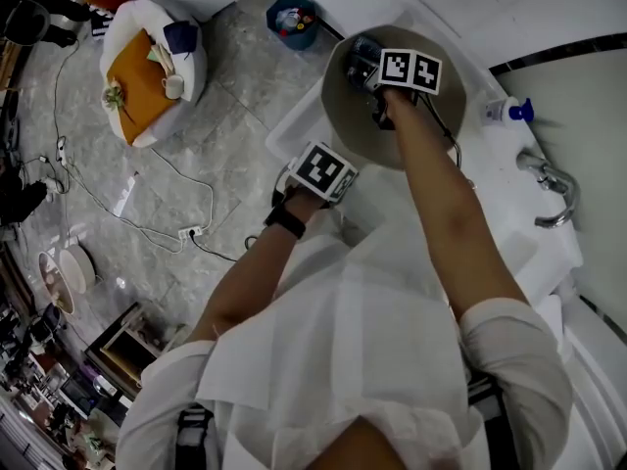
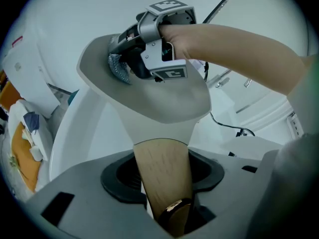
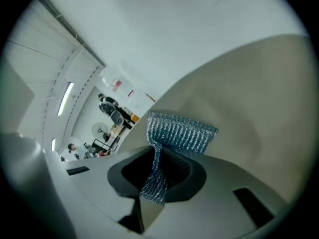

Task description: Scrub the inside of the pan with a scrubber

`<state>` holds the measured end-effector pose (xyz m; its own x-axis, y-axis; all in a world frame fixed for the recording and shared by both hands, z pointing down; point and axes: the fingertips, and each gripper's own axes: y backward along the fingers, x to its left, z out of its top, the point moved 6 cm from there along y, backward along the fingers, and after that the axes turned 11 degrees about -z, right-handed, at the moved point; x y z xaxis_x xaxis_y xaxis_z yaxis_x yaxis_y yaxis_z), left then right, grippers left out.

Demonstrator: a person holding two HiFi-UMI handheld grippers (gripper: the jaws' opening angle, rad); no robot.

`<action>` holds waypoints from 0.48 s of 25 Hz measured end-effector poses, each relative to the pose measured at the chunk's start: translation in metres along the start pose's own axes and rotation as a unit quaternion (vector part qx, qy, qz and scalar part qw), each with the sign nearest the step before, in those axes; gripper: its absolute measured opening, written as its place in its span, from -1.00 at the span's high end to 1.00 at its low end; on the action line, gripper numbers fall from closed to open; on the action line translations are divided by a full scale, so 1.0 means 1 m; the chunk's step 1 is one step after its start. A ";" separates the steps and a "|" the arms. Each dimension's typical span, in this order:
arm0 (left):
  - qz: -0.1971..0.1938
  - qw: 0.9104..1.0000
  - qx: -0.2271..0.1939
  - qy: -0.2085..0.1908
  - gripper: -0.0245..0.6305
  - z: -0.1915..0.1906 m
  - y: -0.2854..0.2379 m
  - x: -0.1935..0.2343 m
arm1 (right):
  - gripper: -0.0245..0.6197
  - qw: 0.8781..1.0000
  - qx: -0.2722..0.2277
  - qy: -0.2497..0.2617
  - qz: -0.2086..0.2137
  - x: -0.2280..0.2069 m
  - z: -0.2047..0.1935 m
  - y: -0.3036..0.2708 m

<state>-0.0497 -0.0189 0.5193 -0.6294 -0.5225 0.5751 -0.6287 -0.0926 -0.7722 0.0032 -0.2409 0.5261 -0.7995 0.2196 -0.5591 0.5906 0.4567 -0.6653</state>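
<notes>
Right claw [image 3: 152, 179], scrubber [image 3: 180, 132] beside pan [image 3: 251, 98] rim

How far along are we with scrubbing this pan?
Done: left gripper clamps the wooden handle of the pan, right gripper pinches the blue mesh scrubber. In hand: the scrubber is at the pan's inner wall near the rim, seemingly touching. Left: the scrubbing itself; the inside looks plain, so coverage can't be judged.

pan handle [image 2: 163, 178] end lost at the left gripper view's bottom edge — head view hides the scrubber [image 3: 180, 132].
</notes>
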 end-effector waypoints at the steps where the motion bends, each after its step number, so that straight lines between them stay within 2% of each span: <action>1: 0.001 1.000 -0.002 0.001 0.23 0.001 0.000 -0.001 | 0.78 0.999 -0.020 -0.015 -0.019 -0.008 0.008 0.002; 5: 0.004 1.000 -0.006 0.003 0.23 0.002 0.001 -0.001 | 0.78 0.986 -0.105 -0.082 -0.099 -0.048 0.029 0.024; 12: 0.006 1.000 -0.007 -0.002 0.23 0.005 0.000 0.001 | 0.79 0.950 -0.192 -0.165 -0.181 -0.090 0.024 0.065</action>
<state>-0.0485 -0.0234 0.5183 -0.6355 -0.5268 0.5645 -0.6272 -0.0742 -0.7753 0.1160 -0.2515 0.5220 -0.8270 -0.2653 -0.4957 0.1499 0.7458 -0.6491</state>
